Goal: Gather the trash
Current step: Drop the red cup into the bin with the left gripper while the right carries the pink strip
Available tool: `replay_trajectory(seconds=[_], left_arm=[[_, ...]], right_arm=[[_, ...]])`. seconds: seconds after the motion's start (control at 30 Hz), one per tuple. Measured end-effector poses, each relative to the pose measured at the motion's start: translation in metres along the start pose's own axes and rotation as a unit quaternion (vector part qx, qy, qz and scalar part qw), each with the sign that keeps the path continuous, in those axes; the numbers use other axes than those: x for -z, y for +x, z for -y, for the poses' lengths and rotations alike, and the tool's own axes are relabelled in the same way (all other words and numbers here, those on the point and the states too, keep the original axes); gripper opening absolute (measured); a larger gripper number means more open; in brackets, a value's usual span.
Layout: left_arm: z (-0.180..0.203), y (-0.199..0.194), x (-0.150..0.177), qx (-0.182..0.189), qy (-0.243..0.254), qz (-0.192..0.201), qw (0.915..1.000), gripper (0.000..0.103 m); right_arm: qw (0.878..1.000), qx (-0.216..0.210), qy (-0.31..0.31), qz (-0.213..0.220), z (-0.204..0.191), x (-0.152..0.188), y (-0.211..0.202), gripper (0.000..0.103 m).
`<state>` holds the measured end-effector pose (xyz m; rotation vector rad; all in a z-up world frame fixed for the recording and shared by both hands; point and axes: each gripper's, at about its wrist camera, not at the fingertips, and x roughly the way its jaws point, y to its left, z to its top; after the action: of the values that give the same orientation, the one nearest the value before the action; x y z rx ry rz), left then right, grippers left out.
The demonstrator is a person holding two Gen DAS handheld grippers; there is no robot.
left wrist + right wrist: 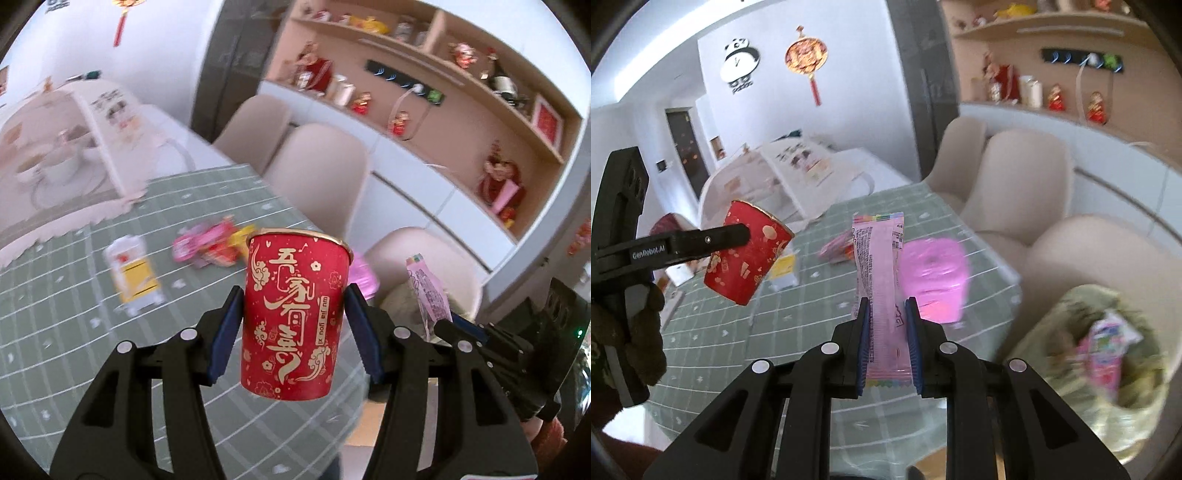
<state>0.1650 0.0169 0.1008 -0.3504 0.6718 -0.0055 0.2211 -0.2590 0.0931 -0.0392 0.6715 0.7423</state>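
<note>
My left gripper [293, 295] is shut on a red paper cup [293, 317] with gold lettering and holds it upright above the green table [74, 332]. The cup also shows in the right wrist view [746, 254], tilted, at the left. My right gripper [886, 306] is shut on a long pink snack wrapper [879, 266] and holds it above the table edge; it also shows in the left wrist view [428, 291]. A trash bag [1108, 343] with a pink wrapper inside sits at the lower right.
On the table lie a pile of pink and yellow wrappers [214, 243], a white-and-yellow packet [133, 273] and a bright pink bag [934, 280]. A mesh food cover [62, 147] stands over dishes at the far end. Beige chairs [317, 170] line the right side.
</note>
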Motion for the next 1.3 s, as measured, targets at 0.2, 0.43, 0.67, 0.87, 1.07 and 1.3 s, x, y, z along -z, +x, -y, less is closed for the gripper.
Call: replay_trajectory(seconds=[0.2, 0.43, 0.67, 0.87, 1.07, 1.3], left_arm=[[0.069, 0.03, -0.023, 0.07, 0.05, 0.003, 0.9963, 0.053], [0.15, 0.07, -0.031, 0.133, 0.131, -0.039, 0.9817, 0.053], [0.228, 0.154, -0.013, 0.195, 0.173, -0.123, 0.9575, 0.053], [0.254, 0.229, 0.016, 0.206, 0.145, -0.195, 0.9478, 0.054], [0.281, 0.281, 0.037, 0.196, 0.174, -0.235, 0.9359, 0.054], [0.316, 0.317, 0.073, 0.168, 0.246, -0.331, 0.8955, 0.054]], right_arm=[[0.996, 0.082, 0.026, 0.037, 0.064, -0.001, -0.046, 0.019], [0.985, 0.146, 0.082, 0.051, 0.137, 0.021, -0.074, 0.019], [0.972, 0.186, 0.127, 0.059, 0.181, 0.036, -0.079, 0.019], [0.961, 0.216, 0.162, 0.052, 0.222, 0.048, -0.077, 0.019], [0.953, 0.222, 0.204, 0.039, 0.254, 0.059, -0.076, 0.019], [0.95, 0.232, 0.205, 0.027, 0.264, 0.061, -0.071, 0.019]])
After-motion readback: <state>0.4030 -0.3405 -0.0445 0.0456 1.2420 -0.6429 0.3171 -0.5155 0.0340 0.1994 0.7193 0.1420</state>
